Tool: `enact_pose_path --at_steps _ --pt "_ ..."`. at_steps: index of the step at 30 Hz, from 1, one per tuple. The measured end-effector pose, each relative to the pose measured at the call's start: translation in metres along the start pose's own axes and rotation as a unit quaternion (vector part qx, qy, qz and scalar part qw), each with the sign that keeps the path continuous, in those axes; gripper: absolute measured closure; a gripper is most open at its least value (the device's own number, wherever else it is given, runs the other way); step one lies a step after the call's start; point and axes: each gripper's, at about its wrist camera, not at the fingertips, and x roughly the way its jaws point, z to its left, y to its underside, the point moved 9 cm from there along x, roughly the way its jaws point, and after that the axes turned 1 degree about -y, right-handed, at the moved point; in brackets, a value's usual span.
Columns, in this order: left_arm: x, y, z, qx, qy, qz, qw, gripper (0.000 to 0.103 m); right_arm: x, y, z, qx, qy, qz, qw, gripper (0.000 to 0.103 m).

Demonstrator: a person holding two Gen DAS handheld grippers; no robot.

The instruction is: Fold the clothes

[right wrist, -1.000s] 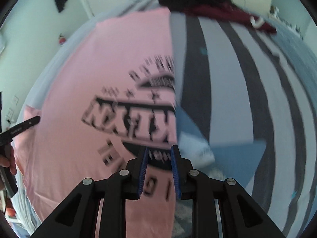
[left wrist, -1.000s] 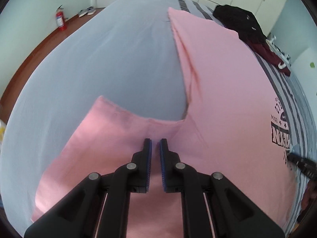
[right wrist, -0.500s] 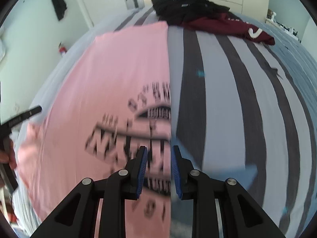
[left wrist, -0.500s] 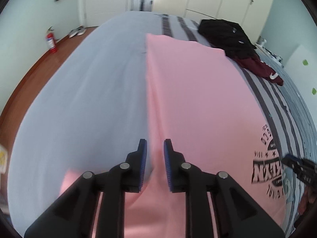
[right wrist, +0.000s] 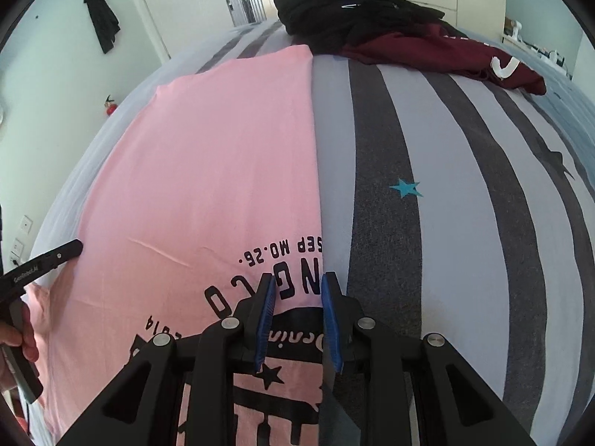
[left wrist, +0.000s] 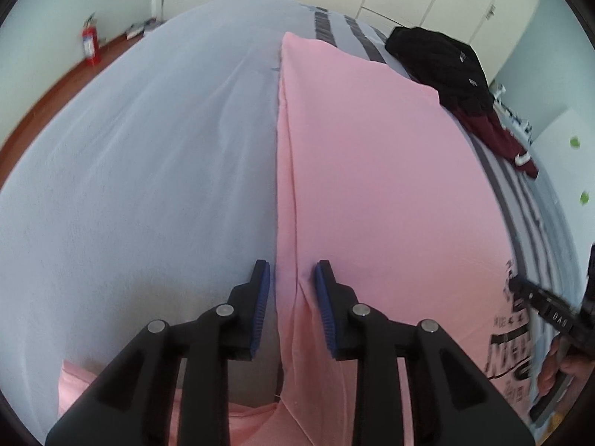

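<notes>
Bedsheet (left wrist: 130,171) fills the frame's left; pink T-shirt (left wrist: 372,186) lies flat across centre and right. Left gripper (left wrist: 291,278), lower centre, jaws opening astride the folded side edge, pads off the cloth. Right gripper (right wrist: 297,293) straddles the opposite edge at the print, grip unclear. Best lift clear slowly, so neither crease drags
</notes>
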Motion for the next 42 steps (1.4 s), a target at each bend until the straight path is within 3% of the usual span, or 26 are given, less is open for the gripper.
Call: enact_pose_path --at_steps 5,9,19,22,29,35,39,42 --pt "-0.034 -0.006 0.007 -0.014 -0.004 -0.027 0.9995 0.079 -0.032 0.002 -0.011 0.011 -0.001 -0.005 1.0 0.08" --pt "-0.061 0.011 0.016 -0.019 -0.01 -0.03 0.9993 0.079 -0.055 0.022 -0.011 -0.01 0.003 0.006 1.0 0.08" --pt "-0.101 0.104 0.044 -0.005 -0.06 0.017 0.998 0.079 -0.092 0.108 0.019 -0.03 -0.006 0.038 0.999 0.08" --pt "-0.115 0.126 0.047 0.001 -0.074 0.013 0.9972 0.079 -0.097 0.133 0.022 -0.027 -0.005 0.043 0.999 0.08" --pt "-0.123 0.174 0.067 -0.038 -0.112 0.034 0.9924 0.079 -0.109 0.179 0.018 -0.042 -0.011 0.042 0.998 0.08" --pt "-0.135 0.186 0.075 -0.042 -0.144 0.036 0.9881 0.079 -0.124 0.2 0.017 -0.096 -0.027 0.037 0.994 0.079" --pt "-0.144 0.196 0.086 -0.064 -0.159 0.045 0.9841 0.079 -0.133 0.219 0.001 -0.099 -0.025 0.054 0.993 0.072" --pt "-0.157 0.187 0.084 -0.052 -0.162 0.021 0.9852 0.079 -0.144 0.232 -0.007 -0.103 -0.015 0.061 0.993 0.072"
